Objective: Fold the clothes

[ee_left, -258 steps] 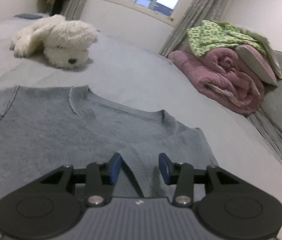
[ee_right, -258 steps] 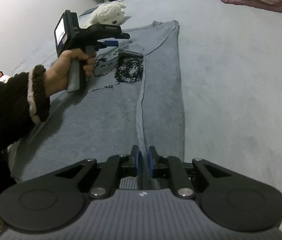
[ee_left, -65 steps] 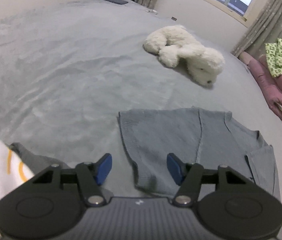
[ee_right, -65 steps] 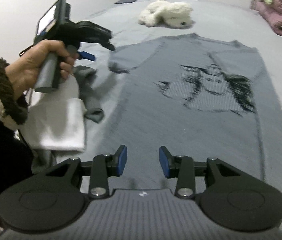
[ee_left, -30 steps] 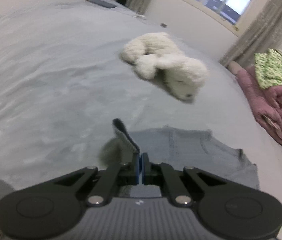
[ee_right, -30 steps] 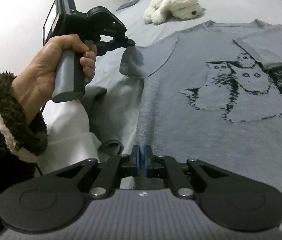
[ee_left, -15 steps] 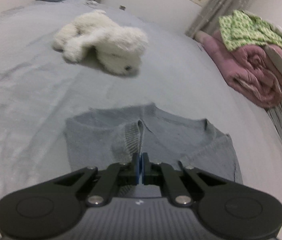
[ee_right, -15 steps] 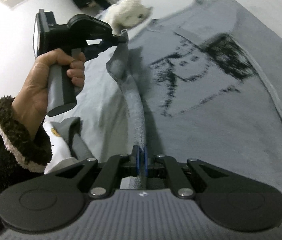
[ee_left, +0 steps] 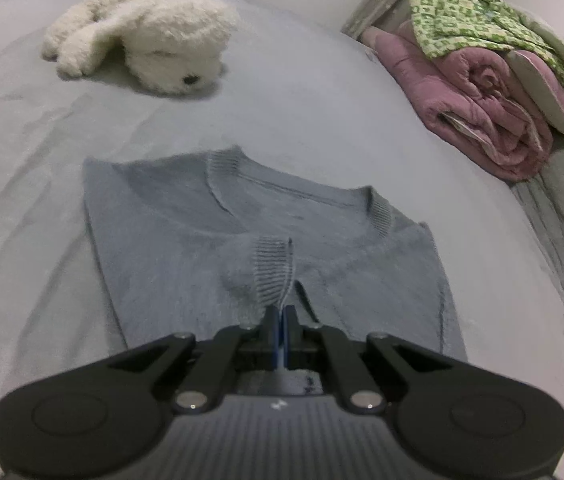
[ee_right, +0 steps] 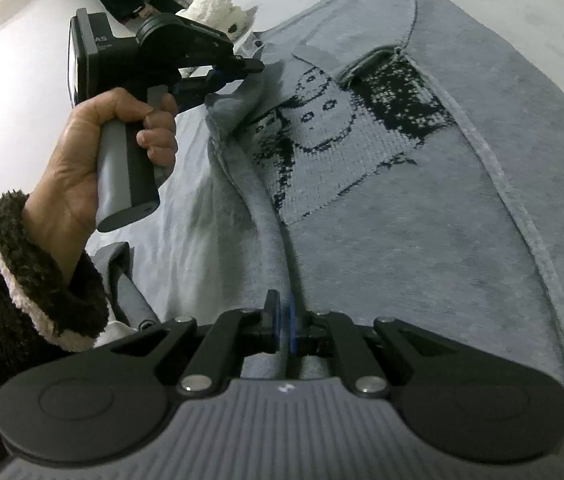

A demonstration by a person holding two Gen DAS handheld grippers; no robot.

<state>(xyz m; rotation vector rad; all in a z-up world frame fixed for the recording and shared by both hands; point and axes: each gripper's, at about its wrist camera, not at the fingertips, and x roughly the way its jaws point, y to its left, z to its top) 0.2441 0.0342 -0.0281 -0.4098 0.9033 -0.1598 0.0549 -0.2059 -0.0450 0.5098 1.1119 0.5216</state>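
While the grey knitted sweater with the dark cartoon print point(ee_right: 381, 184) lies spread on the grey bed cover point(ee_left: 301, 92), both tools are clamped on it. The left gripper point(ee_left: 280, 320) pinches the ribbed sleeve cuff point(ee_left: 272, 268), lifted over the sweater's chest just below the neckline. The right gripper point(ee_right: 285, 326) is clenched on the sweater's side edge, nearer the hem. A white plush dog point(ee_left: 150, 32) sits toward the bed's far edge, a rolled pink quilt point(ee_left: 477, 108) along its right edge.
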